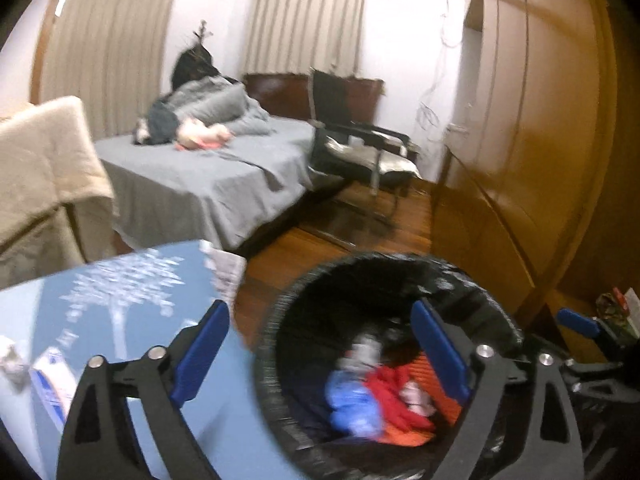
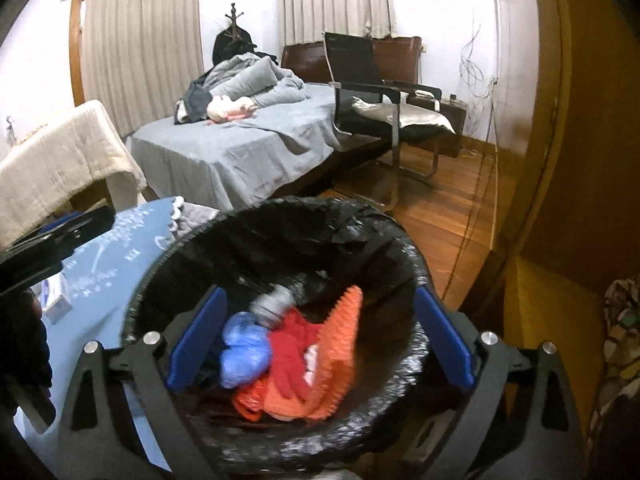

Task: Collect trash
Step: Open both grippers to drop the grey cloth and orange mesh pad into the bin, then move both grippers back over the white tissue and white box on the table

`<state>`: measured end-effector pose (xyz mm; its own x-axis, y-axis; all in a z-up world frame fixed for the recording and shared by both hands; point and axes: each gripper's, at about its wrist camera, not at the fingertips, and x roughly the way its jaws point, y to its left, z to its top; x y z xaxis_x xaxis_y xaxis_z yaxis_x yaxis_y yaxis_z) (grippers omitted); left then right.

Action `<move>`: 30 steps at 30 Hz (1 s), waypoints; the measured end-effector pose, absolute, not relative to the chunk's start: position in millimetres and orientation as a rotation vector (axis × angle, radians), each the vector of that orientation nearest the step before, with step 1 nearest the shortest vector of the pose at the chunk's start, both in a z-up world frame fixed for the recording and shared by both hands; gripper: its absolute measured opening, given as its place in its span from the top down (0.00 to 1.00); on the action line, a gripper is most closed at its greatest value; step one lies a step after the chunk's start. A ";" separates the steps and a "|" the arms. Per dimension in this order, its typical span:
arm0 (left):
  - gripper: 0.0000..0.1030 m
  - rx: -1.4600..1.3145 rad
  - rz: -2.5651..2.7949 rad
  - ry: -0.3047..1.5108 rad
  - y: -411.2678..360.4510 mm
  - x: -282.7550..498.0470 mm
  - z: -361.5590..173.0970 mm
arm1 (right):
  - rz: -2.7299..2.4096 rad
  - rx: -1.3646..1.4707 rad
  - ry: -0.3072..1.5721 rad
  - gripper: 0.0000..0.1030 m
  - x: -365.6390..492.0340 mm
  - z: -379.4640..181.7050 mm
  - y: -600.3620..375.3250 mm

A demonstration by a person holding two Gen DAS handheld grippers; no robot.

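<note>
A bin with a black liner (image 2: 384,240) stands beside the blue-clothed table (image 2: 112,264). Inside lie a blue wad (image 2: 242,350), red (image 2: 290,364) and orange (image 2: 340,340) pieces, and a blurred grey wad (image 2: 276,304) on top. My right gripper (image 2: 320,296) hangs open over the bin's mouth with nothing between its blue pads (image 2: 196,344). My left gripper (image 1: 318,312) is open too, straddling the bin's (image 1: 280,308) left rim, one finger over the table (image 1: 120,320). On the table lie crumpled white paper (image 1: 12,364) and a small packet (image 1: 48,384). The right gripper (image 1: 576,322) shows at the left wrist view's right edge.
A bed with grey sheets (image 2: 248,148) and a black chair (image 2: 384,100) stand behind the bin. A wooden wardrobe (image 1: 520,140) lines the right side. A beige blanket (image 2: 60,168) hangs over furniture at the left. Wooden floor (image 2: 452,208) lies between bin and chair.
</note>
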<state>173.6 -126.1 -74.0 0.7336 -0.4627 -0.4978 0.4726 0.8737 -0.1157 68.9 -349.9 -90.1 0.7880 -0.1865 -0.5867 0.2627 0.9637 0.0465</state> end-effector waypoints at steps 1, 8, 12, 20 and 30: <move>0.07 0.019 -0.492 0.533 -115.9 171.7 -71.1 | -0.231 0.131 0.607 0.09 68.6 -86.4 -344.3; 0.06 -0.002 -0.354 0.519 -45.5 159.1 -62.3 | -0.131 0.112 0.578 0.08 79.1 -70.5 -301.9; 0.06 0.004 -0.270 0.512 -6.4 150.3 -62.9 | -0.060 0.096 0.573 0.08 89.9 -66.8 -270.2; 0.06 -0.017 -0.105 0.503 76.7 136.5 -66.4 | 0.065 0.059 0.567 0.08 109.3 -62.5 -200.6; 0.06 -0.030 0.013 0.524 140.4 131.9 -82.3 | 0.184 0.017 0.582 0.08 136.2 -70.8 -127.5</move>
<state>131.9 140.4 -82.3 0.8659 0.0046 -0.5001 -0.0201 0.9995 -0.0257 136.2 -127.5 -70.8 0.8197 0.1775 -0.5446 -0.1680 0.9835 0.0677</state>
